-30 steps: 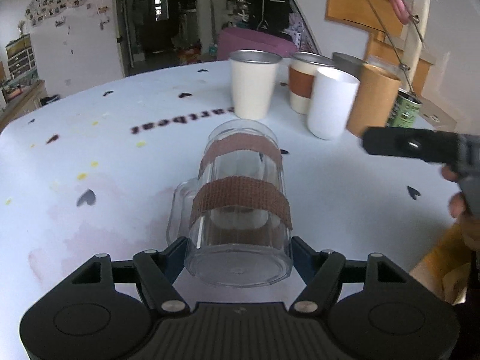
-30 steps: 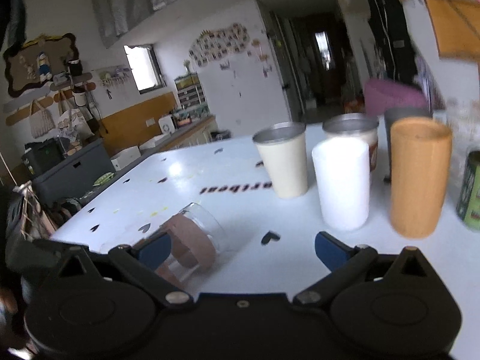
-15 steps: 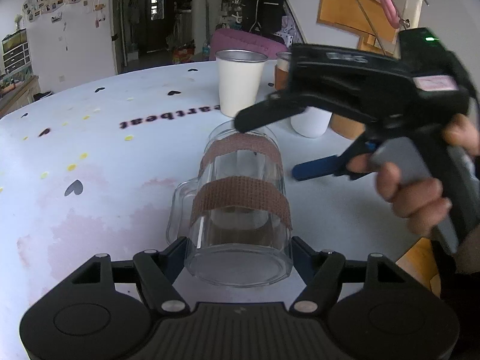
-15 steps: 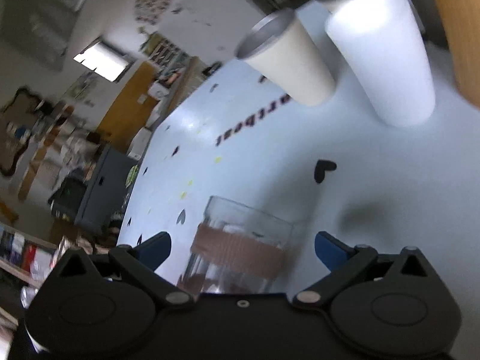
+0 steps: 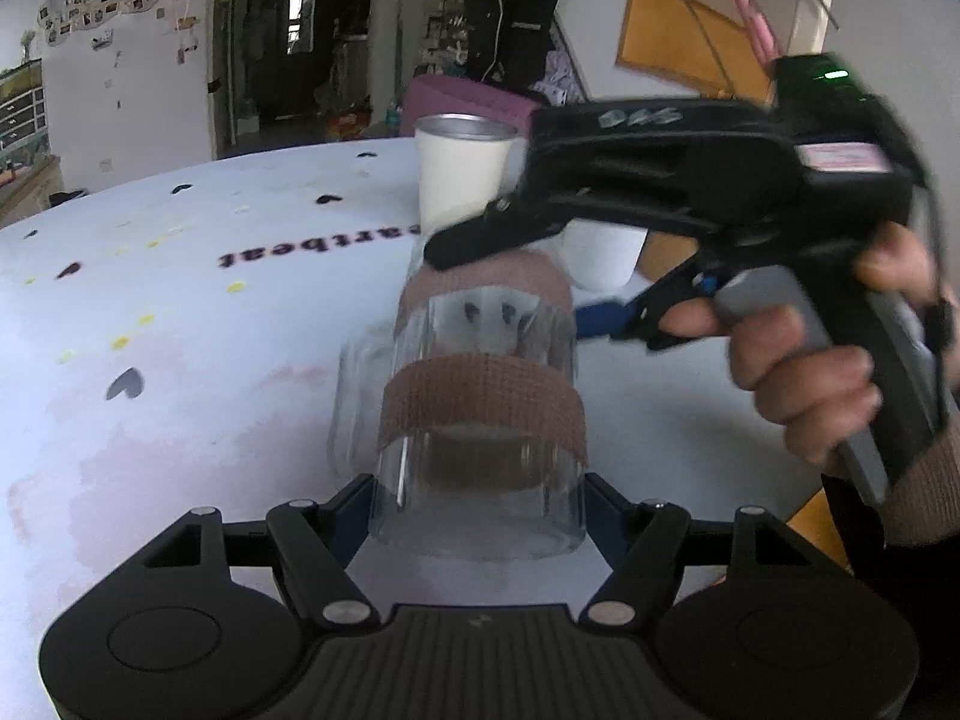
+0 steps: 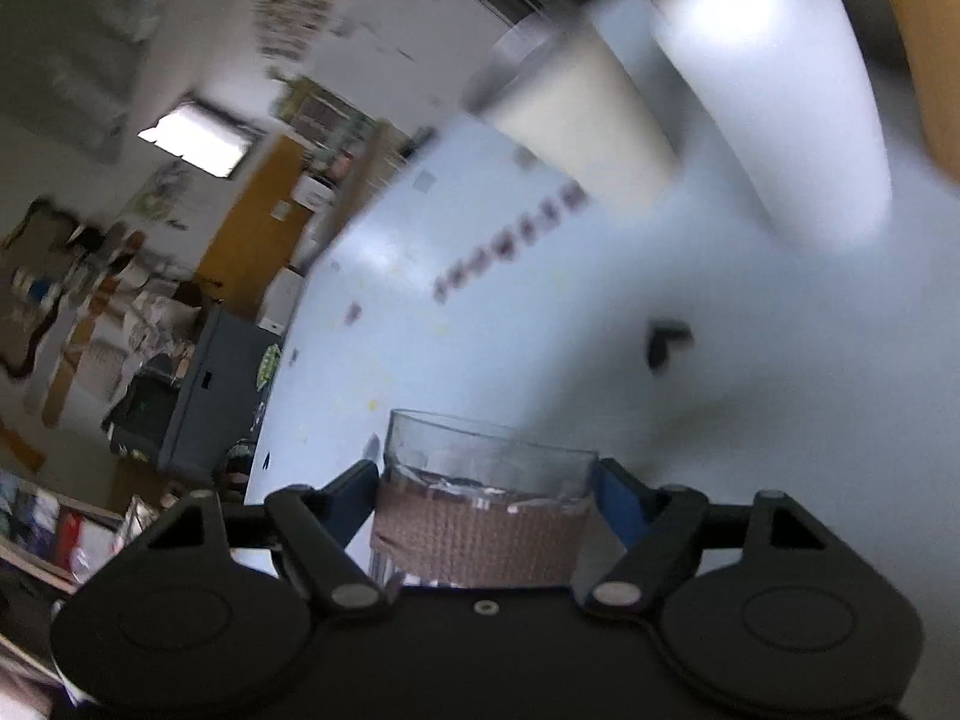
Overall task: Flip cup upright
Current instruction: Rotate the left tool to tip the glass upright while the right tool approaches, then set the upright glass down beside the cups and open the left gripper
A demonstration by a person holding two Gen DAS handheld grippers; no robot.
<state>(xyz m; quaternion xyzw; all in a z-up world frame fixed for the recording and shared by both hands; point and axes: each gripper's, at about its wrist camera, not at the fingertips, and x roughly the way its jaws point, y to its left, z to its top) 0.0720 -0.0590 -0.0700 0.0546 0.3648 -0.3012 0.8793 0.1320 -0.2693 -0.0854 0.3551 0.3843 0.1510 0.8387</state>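
Note:
A clear glass cup (image 5: pixel 480 420) with two brown fabric bands and a side handle lies tilted over the white table (image 5: pixel 180 360), its base toward me. My left gripper (image 5: pixel 478 501) is shut on its base end. My right gripper (image 6: pixel 485 495), seen from the side in the left wrist view (image 5: pixel 516 276), is shut on the cup (image 6: pixel 480 516) at the brown band near its open rim. The rim end is raised off the table.
A cream cup (image 5: pixel 462 174) and a white cup (image 5: pixel 600 258) stand behind the glass cup. In the right wrist view the cream cup (image 6: pixel 588 120), white cup (image 6: pixel 774 96) and an orange cup (image 6: pixel 936 48) stand ahead. Black heart marks dot the table.
My right gripper came in from the right and closed on the rim end of the cup. The cup's rim end has lifted, tipping it more upright. My left gripper kept its hold.

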